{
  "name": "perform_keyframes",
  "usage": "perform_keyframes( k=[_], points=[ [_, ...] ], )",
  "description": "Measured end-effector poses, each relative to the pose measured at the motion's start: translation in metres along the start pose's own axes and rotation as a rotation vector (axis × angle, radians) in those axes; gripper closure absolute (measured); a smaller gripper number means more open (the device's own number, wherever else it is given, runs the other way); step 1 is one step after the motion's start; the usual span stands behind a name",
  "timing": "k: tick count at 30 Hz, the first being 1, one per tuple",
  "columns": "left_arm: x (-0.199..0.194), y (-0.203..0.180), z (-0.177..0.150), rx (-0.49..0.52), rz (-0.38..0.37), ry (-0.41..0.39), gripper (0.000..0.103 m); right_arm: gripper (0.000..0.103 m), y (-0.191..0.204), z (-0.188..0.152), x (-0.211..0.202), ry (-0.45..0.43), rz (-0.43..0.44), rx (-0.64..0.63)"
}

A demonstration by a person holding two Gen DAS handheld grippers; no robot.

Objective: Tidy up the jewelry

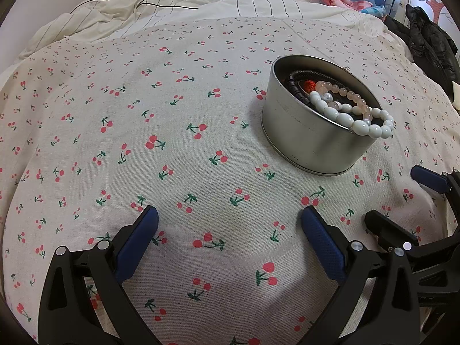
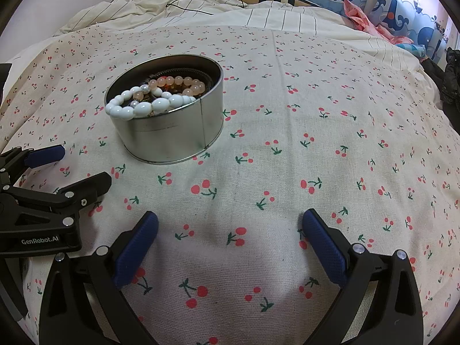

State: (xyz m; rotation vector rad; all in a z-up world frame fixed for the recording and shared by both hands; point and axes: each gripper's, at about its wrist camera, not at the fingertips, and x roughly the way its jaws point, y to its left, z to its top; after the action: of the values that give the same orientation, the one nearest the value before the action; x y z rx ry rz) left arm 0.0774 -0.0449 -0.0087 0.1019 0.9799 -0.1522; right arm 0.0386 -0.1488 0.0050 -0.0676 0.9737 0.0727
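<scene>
Both grippers are sitting low over the cherry-print cloth (image 1: 172,120), nothing in either one: the left gripper (image 1: 230,224) is showing its jaws spread wide with only fabric between the blue pads (image 1: 138,241), and the right gripper (image 2: 230,227) is doing the same, jaws wide apart and empty. The round metal tin (image 2: 169,132) is standing upright on the cloth ahead of both, to the right of the left gripper's line and to the left of the right gripper's. Jewelry is already piling up inside it: a pink bead bracelet (image 2: 181,82), a dark bead strand (image 1: 296,89) along the far wall, an orange-red bead (image 1: 310,84). The white bead bracelet (image 2: 135,107) is only half in, its loop draping over the near rim and hanging outside the wall. No loose pieces are showing on the cloth in either view, so I'm reading this as the tail end of the job: everything collected, one piece not seated. Next move is likely the right gripper closing in on the overhanging white loop, pinching or nudging a few beads and tipping them inward past the rim. The tin looks light, so the left gripper may need to be bracing its wall while that's happening, or it'll be sliding on the soft bedding.
</scene>
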Motion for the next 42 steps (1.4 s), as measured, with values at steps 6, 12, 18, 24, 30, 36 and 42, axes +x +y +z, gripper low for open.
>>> perform_keyframes(
  k=[6, 12, 18, 24, 30, 36, 42],
  points=[
    [0.0002, 0.0004, 0.0000, -0.001, -0.001, 0.001, 0.007, 0.007, 0.0000, -0.0001, 0.0000, 0.000, 0.000, 0.000],
    [0.0014, -0.0005, 0.0003, -0.002, -0.005, 0.003, 0.007, 0.007, 0.0000, -0.0002, 0.0000, 0.000, 0.000, 0.000],
    [0.0015, -0.0009, 0.0003, 0.000, -0.003, 0.002, 0.007, 0.007, 0.0001, -0.0001, 0.0000, 0.000, 0.000, 0.000],
    [0.0021, -0.0004, 0.0016, 0.000, -0.005, 0.005, 0.007, 0.007, 0.0001, -0.0001, 0.0001, 0.000, 0.000, 0.000],
    [0.0023, -0.0001, 0.0012, 0.000, -0.006, 0.005, 0.007, 0.007, 0.0002, -0.0001, 0.0003, 0.000, 0.000, 0.000],
    [0.0020, -0.0005, 0.0013, 0.000, -0.005, 0.005, 0.007, 0.007, 0.0003, -0.0001, 0.0004, 0.000, 0.000, 0.000],
    [0.0023, -0.0004, 0.0014, 0.000, -0.005, 0.006, 0.007, 0.007, 0.0002, -0.0001, 0.0004, 0.000, 0.000, 0.000]
  ],
)
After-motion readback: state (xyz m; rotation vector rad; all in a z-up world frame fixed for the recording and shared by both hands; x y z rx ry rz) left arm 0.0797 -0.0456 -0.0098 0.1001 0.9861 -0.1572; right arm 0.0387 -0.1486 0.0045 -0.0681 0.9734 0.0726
